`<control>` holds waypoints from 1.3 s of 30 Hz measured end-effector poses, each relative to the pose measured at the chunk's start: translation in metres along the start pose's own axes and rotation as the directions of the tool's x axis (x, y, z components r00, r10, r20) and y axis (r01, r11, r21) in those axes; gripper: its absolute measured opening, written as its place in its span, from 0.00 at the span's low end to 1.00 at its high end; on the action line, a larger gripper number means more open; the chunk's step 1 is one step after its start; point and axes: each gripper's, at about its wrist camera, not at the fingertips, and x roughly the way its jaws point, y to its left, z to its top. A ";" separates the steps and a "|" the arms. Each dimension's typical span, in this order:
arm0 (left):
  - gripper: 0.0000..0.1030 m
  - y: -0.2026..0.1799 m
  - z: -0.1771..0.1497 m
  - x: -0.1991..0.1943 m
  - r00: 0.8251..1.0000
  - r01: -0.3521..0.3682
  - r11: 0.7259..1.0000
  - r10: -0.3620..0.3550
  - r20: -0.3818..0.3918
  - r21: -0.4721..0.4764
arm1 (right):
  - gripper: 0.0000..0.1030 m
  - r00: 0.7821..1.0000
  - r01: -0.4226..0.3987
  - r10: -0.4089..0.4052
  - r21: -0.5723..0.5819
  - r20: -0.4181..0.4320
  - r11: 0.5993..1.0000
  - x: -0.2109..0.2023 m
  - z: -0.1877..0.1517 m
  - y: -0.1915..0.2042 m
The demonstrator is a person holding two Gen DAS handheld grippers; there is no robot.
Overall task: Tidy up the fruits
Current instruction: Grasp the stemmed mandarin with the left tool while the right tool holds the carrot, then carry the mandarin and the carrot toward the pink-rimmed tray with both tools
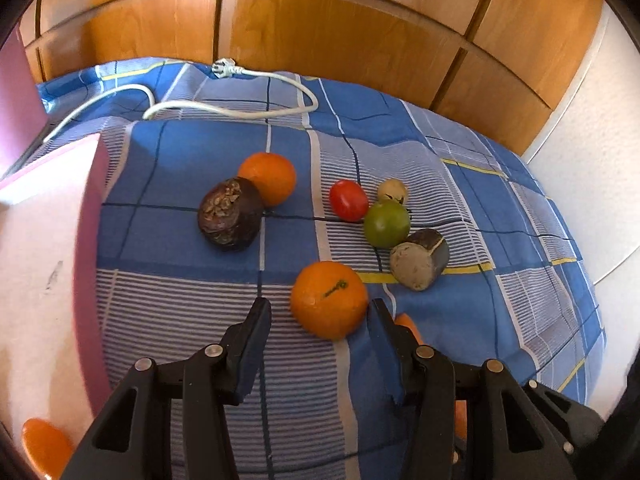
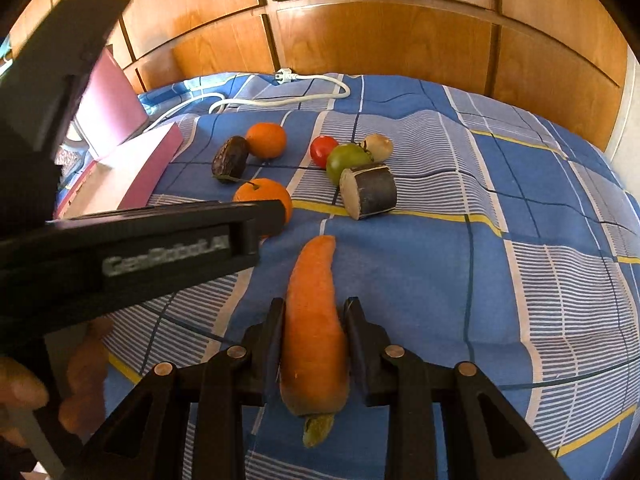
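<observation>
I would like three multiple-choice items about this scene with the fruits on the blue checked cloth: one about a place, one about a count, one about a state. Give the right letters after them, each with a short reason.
1. Where does the red tomato lie?
A. beside the green tomato
B. inside the pink box
C. on the white cable

2. How many round orange fruits lie on the cloth in the right wrist view?
A. one
B. two
C. four

3. What is the state of the right gripper?
A. open and empty
B. shut on the carrot
C. shut on a tomato

Answers:
1. A: red and green tomatoes sit next to each other, right of the middle.
2. B: the far orange and the near orange are the only ones.
3. B: both fingers press the carrot's sides.
</observation>
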 end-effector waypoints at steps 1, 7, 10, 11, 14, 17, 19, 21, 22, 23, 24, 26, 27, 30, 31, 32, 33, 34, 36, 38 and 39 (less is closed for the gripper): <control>0.48 -0.001 0.000 0.002 1.000 -0.004 1.000 0.004 0.001 0.002 | 0.30 1.000 -0.002 0.002 0.001 0.003 1.000 0.000 0.000 0.000; 0.38 -0.004 -0.002 0.003 1.000 -0.008 1.000 0.007 0.019 0.028 | 0.30 1.000 0.004 -0.004 0.000 0.021 1.000 -0.001 -0.002 0.001; 0.38 -0.004 -0.007 -0.002 1.000 -0.019 1.000 0.018 0.022 0.025 | 0.29 1.000 0.012 -0.012 -0.016 0.021 1.000 -0.002 -0.002 0.002; 0.38 -0.004 -0.011 -0.005 1.000 -0.023 1.000 0.023 0.021 0.021 | 0.28 1.000 0.016 -0.015 -0.022 0.020 1.000 -0.002 -0.002 0.003; 0.38 -0.002 -0.020 -0.014 0.999 -0.043 0.999 0.042 0.023 0.015 | 0.28 0.999 0.029 -0.028 -0.036 0.015 0.999 -0.003 -0.003 0.006; 0.37 -0.001 -0.030 -0.022 0.998 -0.053 0.999 0.053 0.022 0.006 | 0.28 0.999 0.031 -0.031 -0.036 0.006 0.999 -0.005 -0.004 0.007; 0.37 0.001 -0.036 -0.029 0.998 -0.057 0.998 0.057 0.021 0.004 | 0.28 1.000 0.027 -0.027 -0.031 -0.003 0.999 -0.007 -0.005 0.008; 0.37 0.002 -0.042 -0.036 0.998 -0.065 0.998 0.065 0.026 0.003 | 0.28 1.000 0.021 -0.021 -0.024 -0.011 0.999 -0.009 -0.007 0.009; 0.37 0.002 -0.043 -0.039 0.997 -0.066 0.998 0.066 0.029 0.002 | 0.28 1.000 0.016 -0.016 -0.018 -0.015 1.000 -0.010 -0.008 0.009; 0.37 0.003 -0.045 -0.044 0.997 -0.067 0.998 0.067 0.035 -0.002 | 0.28 1.000 0.010 -0.010 -0.011 -0.019 1.000 -0.011 -0.008 0.009; 0.37 0.004 -0.047 -0.047 0.997 -0.068 0.998 0.068 0.040 -0.003 | 0.28 1.000 0.003 -0.003 -0.002 -0.023 1.000 -0.012 -0.010 0.008; 0.37 0.005 -0.049 -0.056 0.996 -0.068 0.998 0.069 0.054 -0.005 | 0.28 1.000 -0.003 0.004 0.011 -0.027 1.000 -0.014 -0.011 0.009; 0.37 0.006 -0.050 -0.060 0.996 -0.069 0.998 0.070 0.060 -0.007 | 0.28 1.000 -0.007 0.007 0.020 -0.031 1.000 -0.015 -0.012 0.009; 0.37 0.008 -0.053 -0.071 0.995 -0.067 0.998 0.068 0.076 -0.014 | 0.28 0.999 -0.024 0.026 0.052 -0.037 0.998 -0.019 -0.014 0.008; 0.37 0.008 -0.054 -0.074 0.994 -0.067 0.998 0.068 0.081 -0.014 | 0.28 0.999 -0.030 0.032 0.063 -0.039 0.998 -0.020 -0.014 0.008; 0.37 0.009 -0.055 -0.078 0.994 -0.068 0.998 0.069 0.088 -0.016 | 0.28 0.999 -0.032 0.035 0.069 -0.040 0.997 -0.021 -0.015 0.008; 0.37 0.009 -0.056 -0.080 0.993 -0.068 0.998 0.069 0.092 -0.017 | 0.28 0.998 -0.036 0.039 0.075 -0.041 0.997 -0.021 -0.015 0.009; 0.37 0.010 -0.058 -0.084 0.993 -0.068 0.998 0.069 0.096 -0.020 | 0.28 0.998 -0.041 0.044 0.082 -0.043 0.996 -0.022 -0.015 0.009; 0.37 0.011 -0.060 -0.088 0.992 -0.069 0.997 0.070 0.104 -0.021 | 0.28 0.998 -0.049 0.053 0.089 -0.040 0.995 -0.025 -0.014 0.010; 0.37 0.013 -0.061 -0.092 0.991 -0.071 0.997 0.073 0.111 -0.024 | 0.28 0.998 -0.054 0.057 0.090 -0.032 0.994 -0.028 -0.013 0.012; 0.37 0.014 -0.062 -0.094 0.991 -0.071 0.997 0.074 0.114 -0.027 | 0.28 0.998 -0.057 0.060 0.089 -0.027 0.994 -0.030 -0.012 0.013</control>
